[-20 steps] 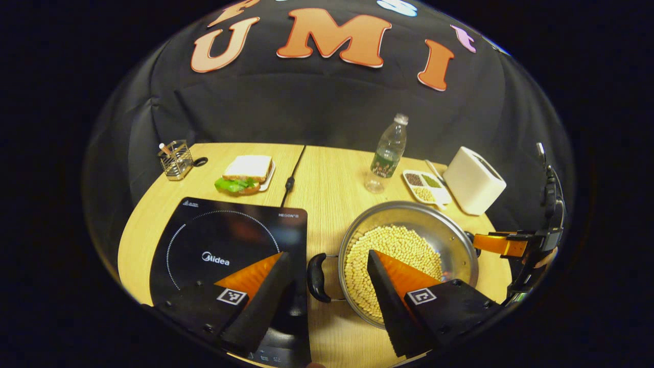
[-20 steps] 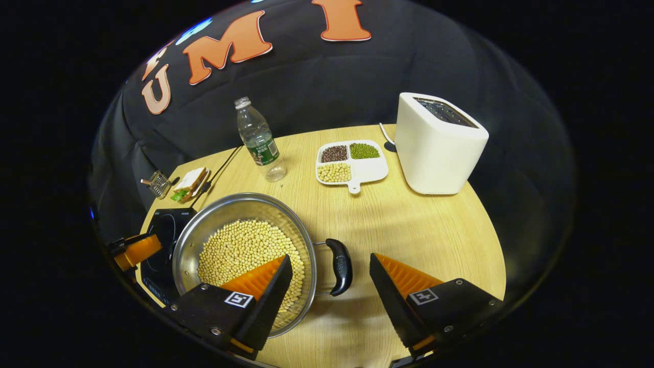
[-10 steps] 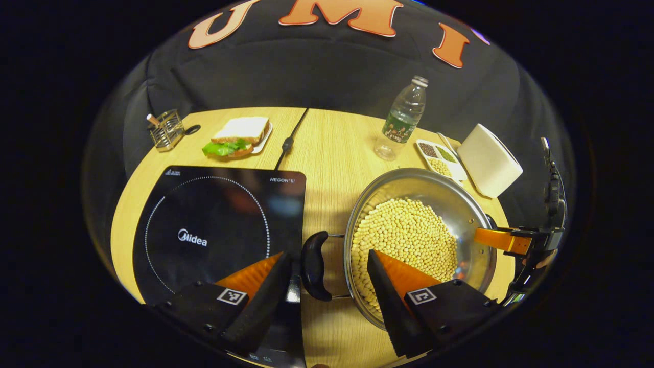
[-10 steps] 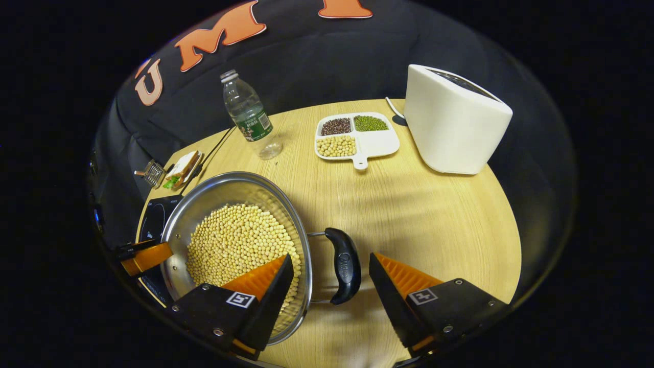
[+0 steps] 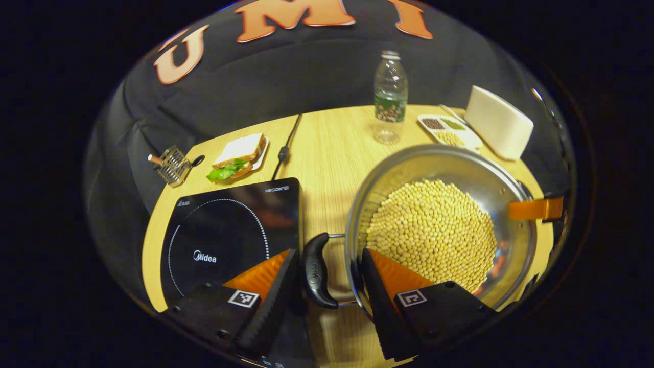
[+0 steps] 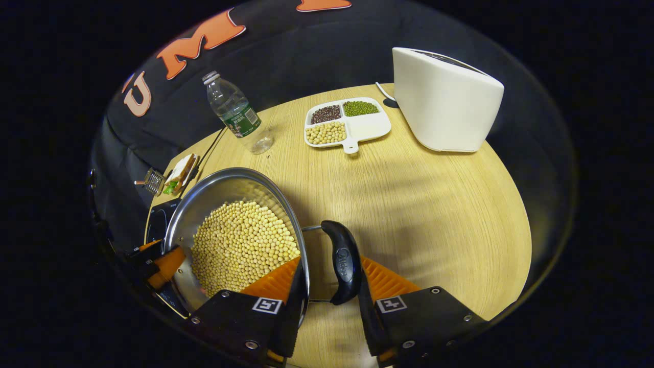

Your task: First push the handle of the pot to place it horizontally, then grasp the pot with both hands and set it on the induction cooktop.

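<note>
Straddling left handle with left gripper, narrowed to a slim gap; one finger sitting just beside the handle, the other overlapping the pot rim. Not being able to tell whether both are pressing.

Straddling right handle with right gripper, also narrow; outer finger touching the handle, inner finger lying against the rim, a small gap showing on that side. Grip not being certain here either.

Showing each gripper at the pot's far edge in the other's view.

Sitting between the two grippers, pot carrying beans across its bottom, both handles lying level. Staying beside the cooktop, off its glass, over bare table; resting or lifted, cannot tell.

Lying farther back: cord running from the cooktop toward the wall, sandwich on a plate, wire rack near the table edge.

Standing at the far side: bottle upright, tray holding three sorts of beans, toaster just beside the tray.
</note>
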`<state>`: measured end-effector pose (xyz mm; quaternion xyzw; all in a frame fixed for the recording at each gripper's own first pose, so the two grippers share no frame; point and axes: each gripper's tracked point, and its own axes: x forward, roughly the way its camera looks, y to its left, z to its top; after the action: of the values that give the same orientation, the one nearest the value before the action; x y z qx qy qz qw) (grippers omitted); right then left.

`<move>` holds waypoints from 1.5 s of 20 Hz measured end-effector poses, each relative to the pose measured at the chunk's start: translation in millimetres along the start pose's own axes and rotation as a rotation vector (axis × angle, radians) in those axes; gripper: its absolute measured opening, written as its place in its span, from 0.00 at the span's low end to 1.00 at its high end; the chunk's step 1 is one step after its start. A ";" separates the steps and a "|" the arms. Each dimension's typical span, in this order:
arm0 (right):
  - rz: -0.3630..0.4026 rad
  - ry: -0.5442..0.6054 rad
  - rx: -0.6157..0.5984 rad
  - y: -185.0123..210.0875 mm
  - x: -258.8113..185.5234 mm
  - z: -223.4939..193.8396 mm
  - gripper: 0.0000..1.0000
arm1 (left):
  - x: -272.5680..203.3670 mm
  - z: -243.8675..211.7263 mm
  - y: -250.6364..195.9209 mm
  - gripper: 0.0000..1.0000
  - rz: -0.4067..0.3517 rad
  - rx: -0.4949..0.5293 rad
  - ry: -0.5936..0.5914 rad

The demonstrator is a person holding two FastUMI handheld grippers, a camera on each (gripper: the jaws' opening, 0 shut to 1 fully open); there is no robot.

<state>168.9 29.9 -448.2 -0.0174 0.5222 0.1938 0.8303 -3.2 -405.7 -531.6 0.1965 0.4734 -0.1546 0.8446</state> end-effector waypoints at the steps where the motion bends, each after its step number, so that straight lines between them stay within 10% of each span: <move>1: -0.005 -0.003 -0.001 -2.1 -3.4 -0.3 0.53 | -4.7 3.0 -2.0 0.83 0.013 0.045 0.012; 11: -0.027 -0.015 0.039 -24.7 -20.8 -7.0 0.49 | 9.5 -6.9 -16.0 0.47 -0.183 -0.258 0.167; 30: 0.064 -0.126 0.055 69.1 -79.7 22.2 0.47 | -19.1 18.2 38.1 0.46 -0.227 -0.344 0.095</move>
<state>134.3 74.6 -356.5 0.0342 0.4744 0.2065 0.8551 17.7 -379.7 -499.5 0.0016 0.5512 -0.1563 0.8196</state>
